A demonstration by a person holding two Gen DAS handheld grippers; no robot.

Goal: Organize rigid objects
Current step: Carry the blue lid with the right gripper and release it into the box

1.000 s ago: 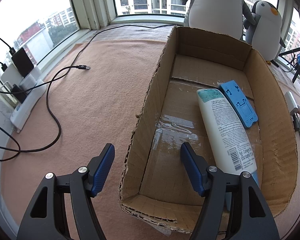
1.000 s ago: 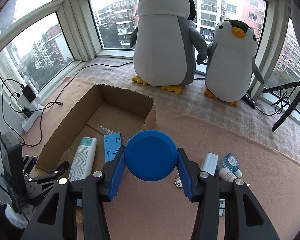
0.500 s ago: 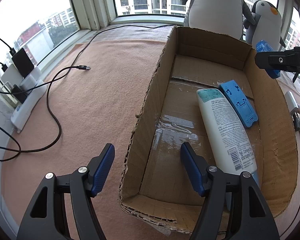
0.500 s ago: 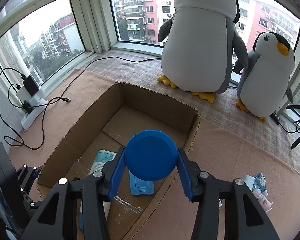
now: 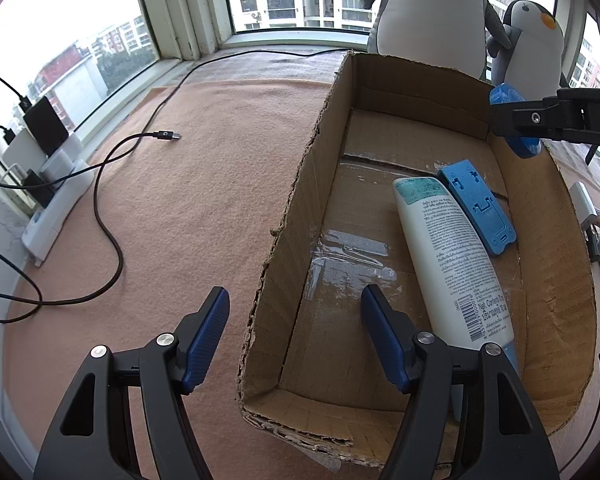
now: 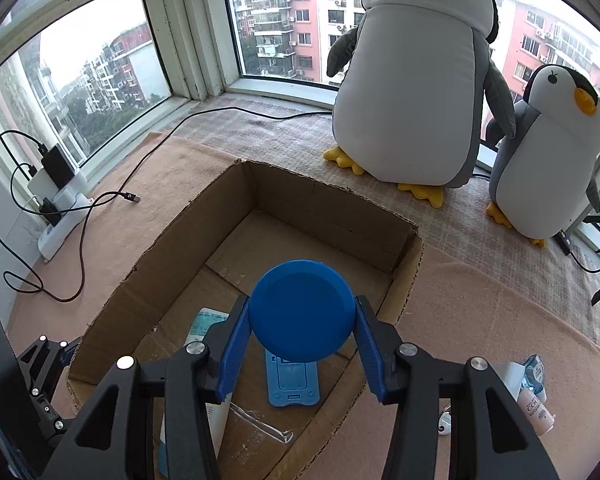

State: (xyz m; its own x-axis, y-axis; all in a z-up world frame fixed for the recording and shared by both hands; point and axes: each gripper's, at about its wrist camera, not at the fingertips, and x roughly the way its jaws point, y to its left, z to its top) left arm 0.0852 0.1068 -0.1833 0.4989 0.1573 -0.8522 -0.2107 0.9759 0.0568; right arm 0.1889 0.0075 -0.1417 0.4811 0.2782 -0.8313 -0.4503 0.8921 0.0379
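My right gripper (image 6: 302, 346) is shut on a round blue disc (image 6: 302, 310) and holds it above the open cardboard box (image 6: 324, 204), over its right side. In the left wrist view the disc (image 5: 508, 98) shows over the box's far right wall (image 5: 540, 208). Inside the box lie a white bottle (image 5: 452, 252) and a flat blue plastic stand (image 5: 476, 206); the stand also shows in the right wrist view (image 6: 294, 386). My left gripper (image 5: 296, 332) is open and empty, straddling the box's near left wall.
Two plush penguins (image 6: 412, 80) (image 6: 548, 160) stand behind the box. A black cable (image 5: 112, 160) and a power strip (image 5: 56, 208) lie at the left. Small tubes and a bottle (image 6: 534, 392) lie on the cloth right of the box.
My right gripper has carried the blue disc forward and left, from beside the box to above its inside. The left gripper has not moved.
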